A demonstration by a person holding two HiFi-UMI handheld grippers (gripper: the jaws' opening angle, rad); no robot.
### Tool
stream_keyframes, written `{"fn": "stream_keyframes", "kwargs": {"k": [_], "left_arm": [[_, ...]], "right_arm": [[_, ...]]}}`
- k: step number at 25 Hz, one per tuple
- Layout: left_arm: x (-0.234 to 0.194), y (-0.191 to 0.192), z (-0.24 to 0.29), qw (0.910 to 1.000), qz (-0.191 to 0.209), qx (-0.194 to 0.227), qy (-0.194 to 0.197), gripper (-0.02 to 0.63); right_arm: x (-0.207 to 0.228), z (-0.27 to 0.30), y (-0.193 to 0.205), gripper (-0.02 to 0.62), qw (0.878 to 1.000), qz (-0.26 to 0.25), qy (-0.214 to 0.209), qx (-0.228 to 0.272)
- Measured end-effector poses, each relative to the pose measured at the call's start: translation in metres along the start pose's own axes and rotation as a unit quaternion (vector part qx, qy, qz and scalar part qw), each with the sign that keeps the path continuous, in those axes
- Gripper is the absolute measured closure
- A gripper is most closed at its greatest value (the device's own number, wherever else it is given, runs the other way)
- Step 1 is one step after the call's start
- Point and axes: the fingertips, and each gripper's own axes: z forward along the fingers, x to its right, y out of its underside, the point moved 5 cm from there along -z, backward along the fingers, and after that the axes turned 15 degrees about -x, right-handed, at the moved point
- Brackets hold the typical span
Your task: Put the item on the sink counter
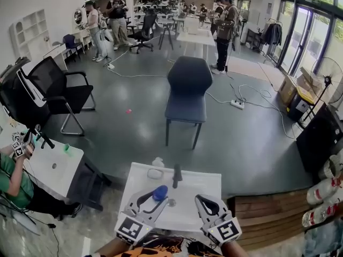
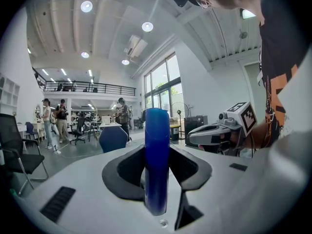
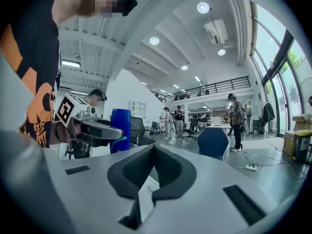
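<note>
So: left gripper [image 1: 151, 198] clamped on blue cylinder [image 2: 157, 155], kept upright, held over white sink counter [image 1: 206, 183], likely for set-down. Right gripper [image 3: 152, 155] jaws together, empty, idle alongside.

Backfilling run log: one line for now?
left gripper: shut on blue cylinder | right gripper: shut, empty | cylinder: over sink counter
</note>
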Motion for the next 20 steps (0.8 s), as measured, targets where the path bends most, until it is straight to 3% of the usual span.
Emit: {"fn": "stream_keyframes", "kwargs": {"k": [12, 20], "left_arm": [[-0.033, 0.011, 0.009, 0.9999, 0.0, -0.004, -0.011, 0.443], [-0.058, 0.02, 0.017, 0.9998, -0.004, -0.006, -0.019, 0.443]], "right_arm": [[0.018, 0.026, 0.013, 0.58, 0.999, 0.041, 0.018, -0.02], [0.022, 0.045, 0.015, 0.58, 0.998, 0.04, 0.021, -0.032]]}}
